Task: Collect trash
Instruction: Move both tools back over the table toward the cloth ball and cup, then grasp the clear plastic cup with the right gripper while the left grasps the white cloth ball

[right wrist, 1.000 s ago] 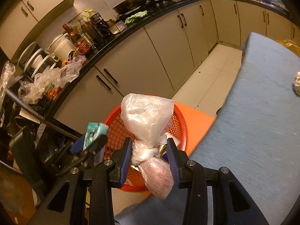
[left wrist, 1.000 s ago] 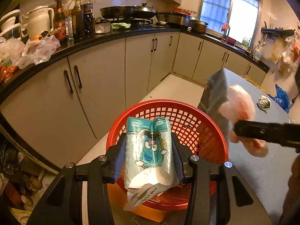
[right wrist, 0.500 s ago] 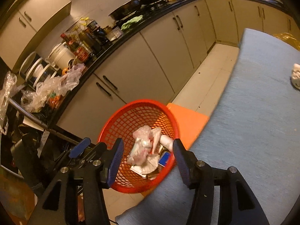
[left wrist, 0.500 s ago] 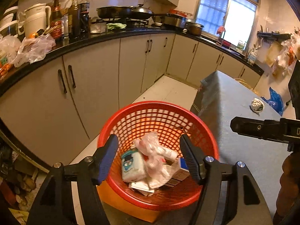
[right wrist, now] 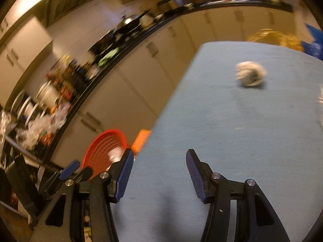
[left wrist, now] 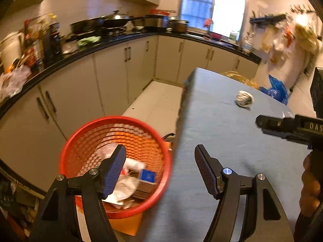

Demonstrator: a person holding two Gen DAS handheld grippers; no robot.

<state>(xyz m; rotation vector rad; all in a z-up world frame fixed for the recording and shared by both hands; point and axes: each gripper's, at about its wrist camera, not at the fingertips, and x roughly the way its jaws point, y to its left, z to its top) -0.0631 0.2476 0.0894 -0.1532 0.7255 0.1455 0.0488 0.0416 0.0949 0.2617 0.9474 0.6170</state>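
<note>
A red mesh trash basket (left wrist: pixel 84 141) stands on the floor beside the blue-grey table (left wrist: pixel 222 133); it holds plastic bags, wrappers and a small blue box (left wrist: pixel 148 175). It also shows in the right wrist view (right wrist: pixel 101 147). A crumpled white paper ball (left wrist: pixel 244 98) lies on the far part of the table, also in the right wrist view (right wrist: pixel 250 73). My left gripper (left wrist: pixel 160 157) is open and empty above the basket's right rim and the table edge. My right gripper (right wrist: pixel 159 159) is open and empty over the table, pointing toward the paper ball.
Beige kitchen cabinets (left wrist: pixel 113 76) under a black counter (left wrist: pixel 60 60) with bottles and pans curve around the left and back. A blue bag (left wrist: pixel 276 90) and a yellow item (left wrist: pixel 238 76) sit beyond the table's far end. An orange board (right wrist: pixel 141 139) lies under the basket.
Both grippers let go of their trash, a blue-white packet and a plastic bag, into the basket. Both have since swung right toward the table and the paper ball.
</note>
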